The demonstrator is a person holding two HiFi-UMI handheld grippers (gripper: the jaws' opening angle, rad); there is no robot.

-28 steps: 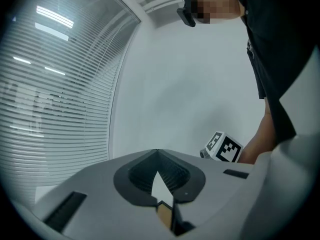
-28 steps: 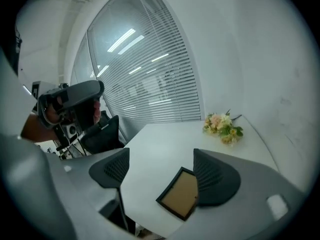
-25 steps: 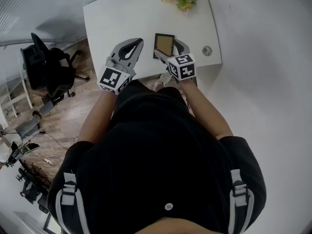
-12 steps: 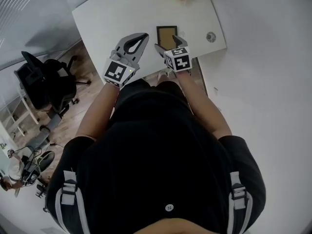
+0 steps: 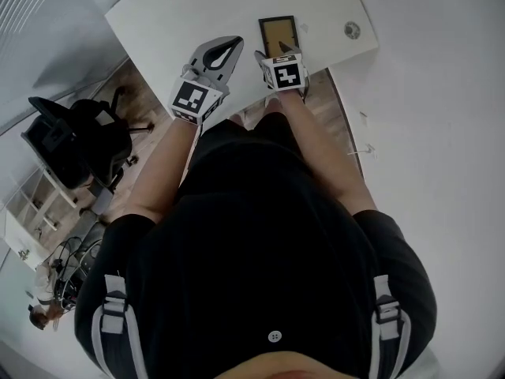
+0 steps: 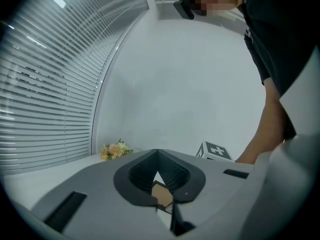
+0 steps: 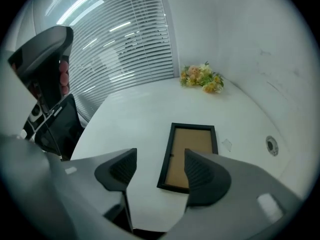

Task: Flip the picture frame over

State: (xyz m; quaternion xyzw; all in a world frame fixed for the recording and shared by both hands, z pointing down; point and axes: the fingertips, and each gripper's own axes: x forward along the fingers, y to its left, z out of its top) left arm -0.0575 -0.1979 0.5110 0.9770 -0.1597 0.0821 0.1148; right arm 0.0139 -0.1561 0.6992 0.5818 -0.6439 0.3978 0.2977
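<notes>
The picture frame [image 5: 278,34] lies flat near the front edge of the white table [image 5: 173,14], its brown backing board up inside a black rim [image 7: 192,146]. My right gripper [image 5: 278,54] points steeply down over the frame's near end. Its jaws [image 7: 160,154] are closing, and the pads are clear of the frame, whose near left corner shows below the gap. My left gripper [image 5: 235,43] hovers just left of the frame, fingertips together [image 6: 157,152], nothing held. A piece of the frame [image 6: 162,195] shows through its loop.
A small bunch of flowers [image 7: 201,78] sits at the table's far end. A round cable hole [image 7: 271,145] is right of the frame, with a tiny scrap [image 7: 226,144] beside it. A black office chair [image 5: 75,144] stands on the floor to the left.
Both grippers have come down toward the table. The right one has tipped further downward over the frame's near end and its jaws have narrowed. The frame has not moved.
</notes>
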